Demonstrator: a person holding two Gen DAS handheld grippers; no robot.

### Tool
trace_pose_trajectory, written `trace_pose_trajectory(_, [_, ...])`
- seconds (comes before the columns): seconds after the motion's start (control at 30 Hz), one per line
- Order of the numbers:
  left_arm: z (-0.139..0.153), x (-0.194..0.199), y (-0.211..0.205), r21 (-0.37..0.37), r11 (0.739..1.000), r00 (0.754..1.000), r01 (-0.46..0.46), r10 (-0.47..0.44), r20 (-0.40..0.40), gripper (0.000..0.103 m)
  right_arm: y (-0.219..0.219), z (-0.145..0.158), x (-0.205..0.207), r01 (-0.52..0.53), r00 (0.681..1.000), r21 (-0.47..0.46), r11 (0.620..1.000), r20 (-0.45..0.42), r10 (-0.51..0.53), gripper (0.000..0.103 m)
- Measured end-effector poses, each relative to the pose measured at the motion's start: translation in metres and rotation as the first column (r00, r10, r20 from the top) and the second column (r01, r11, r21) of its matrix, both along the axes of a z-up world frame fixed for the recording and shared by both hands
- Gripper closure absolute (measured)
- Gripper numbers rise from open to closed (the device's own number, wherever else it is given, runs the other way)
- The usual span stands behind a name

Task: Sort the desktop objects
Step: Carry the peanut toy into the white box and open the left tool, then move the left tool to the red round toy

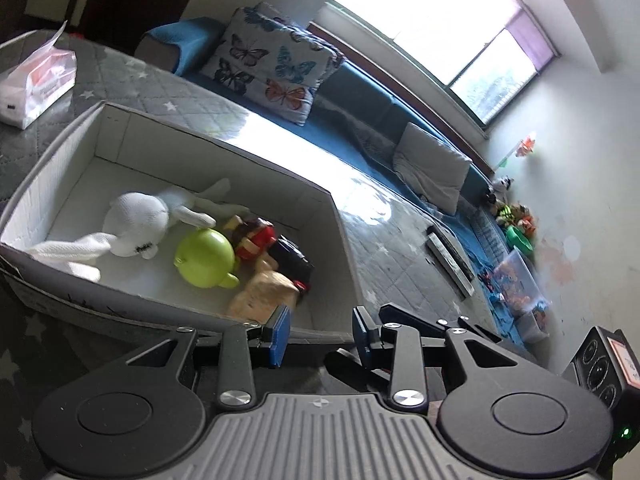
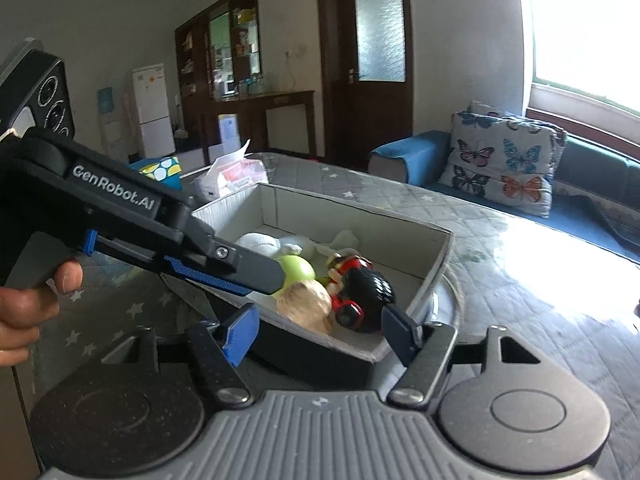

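An open grey box (image 1: 340, 248) (image 2: 360, 220) stands on the star-patterned quilted cover. In it lie a white plush rabbit (image 1: 136, 224) (image 2: 260, 242), a lime-green round toy (image 1: 204, 256) (image 2: 298, 268), a red and black toy figure (image 1: 256, 240) (image 2: 360, 288) and a tan lumpy toy (image 1: 264, 292) (image 2: 306, 304). My left gripper (image 1: 320, 334) (image 2: 276, 280) hovers over the box's near edge, jaws drawn in close and nothing between them. My right gripper (image 2: 316, 332) is open at the box's near corner, empty, just short of the tan toy.
A tissue pack (image 1: 38, 84) (image 2: 232, 178) lies beyond the box. A butterfly cushion (image 1: 272, 64) leans on the blue sofa (image 1: 360, 92) under the window. A remote (image 1: 448, 260) and a clear bin of small toys (image 1: 516, 280) lie to the right. A hand (image 2: 24, 308) holds the left gripper.
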State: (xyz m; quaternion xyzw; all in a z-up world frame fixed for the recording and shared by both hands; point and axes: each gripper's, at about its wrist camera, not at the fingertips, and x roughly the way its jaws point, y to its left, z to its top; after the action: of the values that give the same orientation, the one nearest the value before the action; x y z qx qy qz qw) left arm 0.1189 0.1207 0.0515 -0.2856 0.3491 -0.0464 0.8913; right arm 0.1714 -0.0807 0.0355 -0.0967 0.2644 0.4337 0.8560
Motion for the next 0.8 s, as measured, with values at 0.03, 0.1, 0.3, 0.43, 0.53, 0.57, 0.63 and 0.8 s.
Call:
trace_pose_trajectory(0.03, [0.0,-0.002,-0.005,0.006,1.0,1.0,0.01,-0.01,0.002,0.067,-0.006,-0.001,-0.002,0.011,1.0,0.002,1.0,0.0,-0.011,0.03])
trace_pose_trajectory(0.1, [-0.003,-0.005,-0.017,0.02,0.999,0.999,0.035,-0.035,0.004,0.067,-0.015,-0.004,-0.006,0.03,1.0,0.001,1.0,-0.002,-0.03,0.029])
trace_pose_trajectory(0.3, [-0.014,-0.006,-0.051,0.038,0.992,0.993,0.121,-0.12,-0.012,0.067,-0.05,-0.018,-0.013,0.12,0.992,-0.015,0.993,-0.022,-0.12,0.028])
trace_pose_trajectory(0.43, [-0.022,0.002,-0.072,0.039,0.986,0.986,0.163,-0.162,-0.031,0.067,-0.067,-0.026,-0.009,0.175,0.984,-0.028,0.984,-0.023,-0.176,0.028])
trace_pose_trajectory(0.53, [-0.025,0.011,-0.084,0.037,0.984,0.984,0.177,-0.175,-0.043,0.067,-0.077,-0.03,-0.005,0.204,0.978,-0.028,0.979,-0.027,-0.205,0.028])
trace_pose_trajectory(0.57, [-0.026,0.014,-0.087,0.035,0.983,0.983,0.18,-0.178,-0.046,0.067,-0.081,-0.032,-0.003,0.215,0.976,-0.029,0.976,-0.027,-0.216,0.028])
trace_pose_trajectory(0.63, [-0.028,0.022,-0.094,0.033,0.982,0.981,0.188,-0.186,-0.05,0.067,-0.086,-0.035,0.0,0.225,0.974,-0.026,0.974,-0.036,-0.226,0.028])
trace_pose_trajectory(0.8, [-0.026,0.043,-0.109,0.043,0.981,0.981,0.189,-0.187,-0.052,0.067,-0.094,-0.044,0.012,0.246,0.967,-0.019,0.969,-0.056,-0.247,0.027])
